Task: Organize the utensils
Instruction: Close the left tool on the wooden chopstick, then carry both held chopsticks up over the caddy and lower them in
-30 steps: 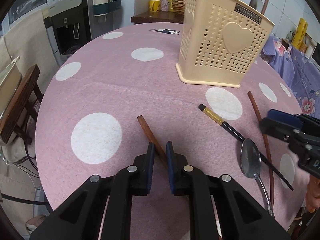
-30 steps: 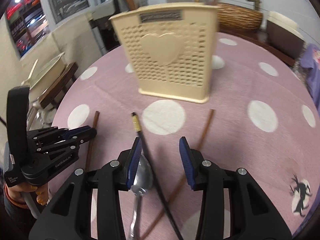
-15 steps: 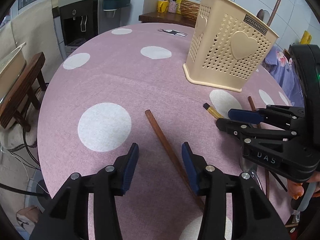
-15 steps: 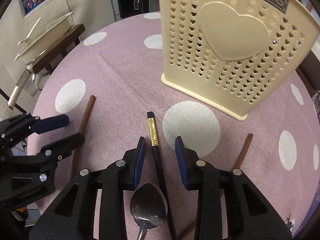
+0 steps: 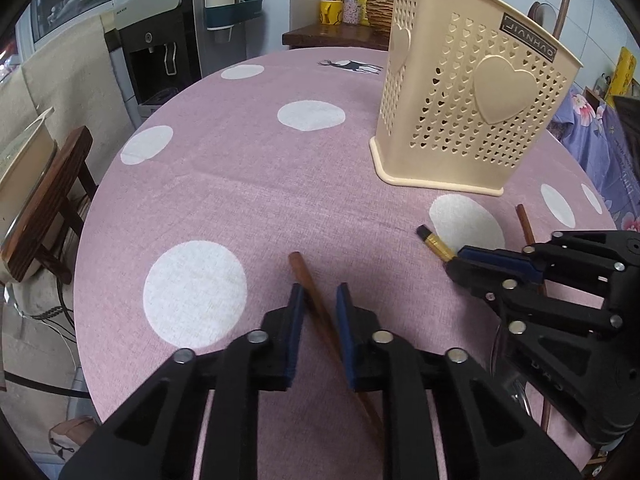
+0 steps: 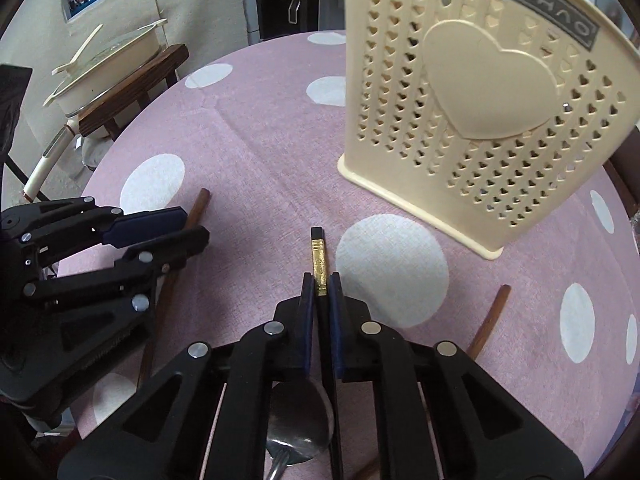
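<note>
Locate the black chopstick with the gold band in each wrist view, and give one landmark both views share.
Left wrist view: the black chopstick lies at right of centre, its banded end poking out from the right gripper.
Right wrist view: it runs up the lower centre, clamped between the right gripper's pads.
Shared landmark: the cream utensil holder with the heart.

Table [image 5: 248,184] bears caddy [image 5: 464,120], chopsticks [image 5: 316,300], spoon [image 6: 300,436].

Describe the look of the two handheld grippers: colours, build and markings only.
Both the left gripper and the right gripper are matte black linkage frames with silver rivets. Their fingers carry dark blue pads. White lettering marks each body. No cables or sleeves show.
</note>
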Available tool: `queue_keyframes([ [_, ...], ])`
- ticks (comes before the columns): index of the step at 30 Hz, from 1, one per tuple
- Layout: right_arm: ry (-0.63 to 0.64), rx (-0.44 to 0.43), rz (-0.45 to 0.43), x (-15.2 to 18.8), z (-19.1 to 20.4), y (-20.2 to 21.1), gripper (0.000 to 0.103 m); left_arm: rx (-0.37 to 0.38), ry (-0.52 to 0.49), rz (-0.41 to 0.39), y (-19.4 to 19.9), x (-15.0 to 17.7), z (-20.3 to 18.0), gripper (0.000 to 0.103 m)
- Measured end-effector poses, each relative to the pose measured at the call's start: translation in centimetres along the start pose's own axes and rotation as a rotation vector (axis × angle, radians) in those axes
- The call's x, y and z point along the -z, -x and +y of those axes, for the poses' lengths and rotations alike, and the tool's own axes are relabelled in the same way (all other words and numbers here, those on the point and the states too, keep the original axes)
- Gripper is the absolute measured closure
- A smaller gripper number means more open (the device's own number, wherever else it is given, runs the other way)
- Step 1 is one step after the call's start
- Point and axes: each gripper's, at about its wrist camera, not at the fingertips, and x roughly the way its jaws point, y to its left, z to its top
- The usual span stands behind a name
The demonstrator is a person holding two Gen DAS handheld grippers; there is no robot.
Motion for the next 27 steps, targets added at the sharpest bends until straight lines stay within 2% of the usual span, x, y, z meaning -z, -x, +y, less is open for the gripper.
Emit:
queue_keyframes([
  [11,-0.12,0.007,-0.184,0.4,-3.7,6.9,0.095,0.064,0.037,-0.017,-0.1,-0.7,-0.2,0.094],
  [17,-0.204,0.02,-0.313,1.7,-5.5,12.2,0.095,0.105,0.044,-0.091,2.7,-1.6,-0.6,0.094],
  [27,-0.285,0.05,-0.489,4.2,-7.6,21.1,0.095,0.175,0.093,-0.277,10.0,-3.4,0.4,0.095],
])
